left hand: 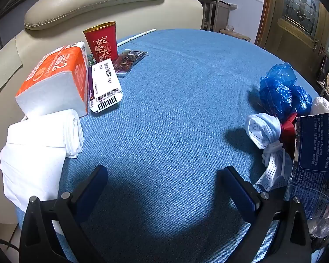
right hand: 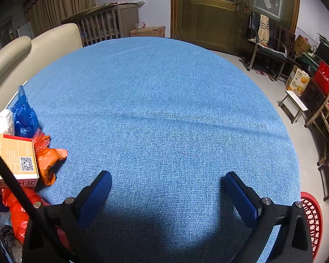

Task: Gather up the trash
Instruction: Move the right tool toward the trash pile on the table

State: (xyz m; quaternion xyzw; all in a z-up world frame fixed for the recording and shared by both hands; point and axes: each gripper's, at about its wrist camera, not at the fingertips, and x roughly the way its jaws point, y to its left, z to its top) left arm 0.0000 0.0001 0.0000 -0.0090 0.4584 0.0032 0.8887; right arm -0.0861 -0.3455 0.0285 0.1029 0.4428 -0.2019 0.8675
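- The left tongs (left hand: 162, 188) hang wide apart over the blue-covered table (left hand: 175, 100), with nothing between the two blue-padded fingers (left hand: 94, 188).
- The right tongs (right hand: 166, 192) are likewise spread wide and empty above a bare stretch of the same cloth.
- In the left wrist view, the trash sits in two groups. At 3 to 4 o'clock: one crumpled blue plastic bag (left hand: 278, 92), one knotted pale-blue face mask (left hand: 267, 135) just below it, a scrap of red (left hand: 288, 127) between them, one white crumpled piece (left hand: 322, 105) and one dark-blue printed package (left hand: 313, 157) at the frame edge.
- At 9 to 11 o'clock: one orange tissue pack (left hand: 54, 79), one stack of white folded tissues (left hand: 41, 140) in front of it, one white flattened box with barcodes (left hand: 105, 87) leaning against the pack, one upright red paper cup (left hand: 102, 41), one dark snack wrapper (left hand: 129, 59) beside the cup, and one white straw (left hand: 136, 36) behind it.
- In the right wrist view, at 8 to 9 o'clock, lie one blue bag (right hand: 24, 116), one white crumpled piece (right hand: 3, 122), one tan carton with a QR code (right hand: 13, 157) and orange-red plastic wrappers (right hand: 48, 160) touching it; how many wrappers I cannot tell.
- One red basket (right hand: 311, 217) shows at 4 o'clock, below the table's edge.
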